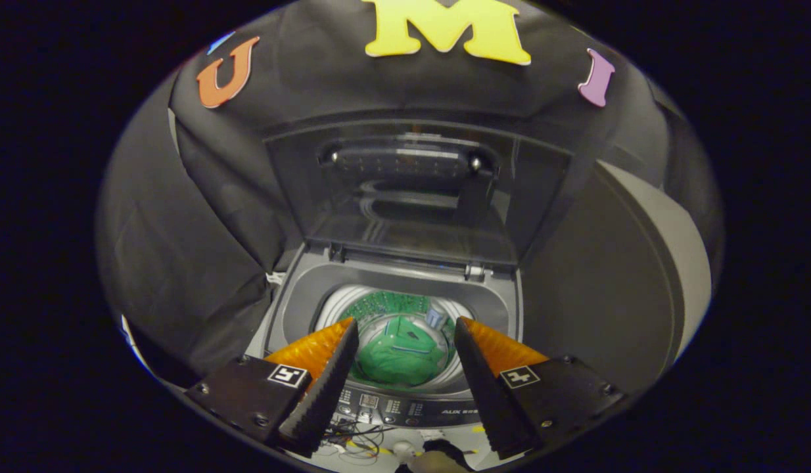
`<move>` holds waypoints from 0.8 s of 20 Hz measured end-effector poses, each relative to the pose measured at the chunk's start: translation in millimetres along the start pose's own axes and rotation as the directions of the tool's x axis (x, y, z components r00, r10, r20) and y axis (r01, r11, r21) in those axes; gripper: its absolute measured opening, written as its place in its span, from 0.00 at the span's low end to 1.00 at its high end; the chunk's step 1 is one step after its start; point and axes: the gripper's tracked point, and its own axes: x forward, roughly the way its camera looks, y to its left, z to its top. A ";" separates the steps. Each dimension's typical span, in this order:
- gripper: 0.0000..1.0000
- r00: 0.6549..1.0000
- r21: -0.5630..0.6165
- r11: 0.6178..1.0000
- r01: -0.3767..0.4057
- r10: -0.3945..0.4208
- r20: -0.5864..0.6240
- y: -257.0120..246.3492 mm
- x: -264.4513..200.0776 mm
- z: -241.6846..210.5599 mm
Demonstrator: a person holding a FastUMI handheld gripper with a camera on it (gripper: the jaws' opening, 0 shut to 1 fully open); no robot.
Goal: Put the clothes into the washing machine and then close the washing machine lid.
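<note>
A grey top-loading washing machine (pixel 300 295) stands below and ahead of my fingers. Its tinted see-through lid (pixel 412 197) is raised upright at the back, with a dark handle bar near its top edge. A green garment (pixel 402 358) lies inside the drum, seen through the gap between my fingers. My gripper (pixel 405 345) hovers above the machine's front control panel (pixel 412 410), open, with nothing between its fingers and apart from the garment.
Black cloth walls close in on the left and behind the machine. A large grey rounded panel (pixel 642 276) stands to the right. Loose wires (pixel 353 437) and part of a hand (pixel 438 460) show below the control panel.
</note>
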 end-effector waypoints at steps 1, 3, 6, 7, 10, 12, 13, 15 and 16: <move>0.92 1.000 -0.010 1.000 0.000 0.000 0.025 -1.1 -6.7 4.3; 0.92 0.997 -0.029 1.000 0.009 -0.007 0.083 -3.1 -22.6 19.6; 0.92 0.988 -0.047 0.999 0.013 -0.005 0.155 -2.0 -45.4 39.3; 0.92 0.985 -0.048 0.999 0.010 -0.002 0.172 -1.1 -48.6 43.8; 0.92 0.970 -0.042 0.999 0.016 -0.005 0.244 -1.2 -66.4 67.1; 0.92 0.957 -0.039 0.999 0.017 -0.005 0.290 -2.0 -77.4 82.7; 0.92 0.953 -0.044 0.999 0.021 -0.006 0.303 -2.7 -83.0 88.4; 0.92 0.941 -0.053 0.998 0.028 -0.008 0.338 -1.4 -91.3 101.6; 0.92 0.937 -0.054 0.998 0.032 -0.012 0.350 -1.0 -91.2 108.5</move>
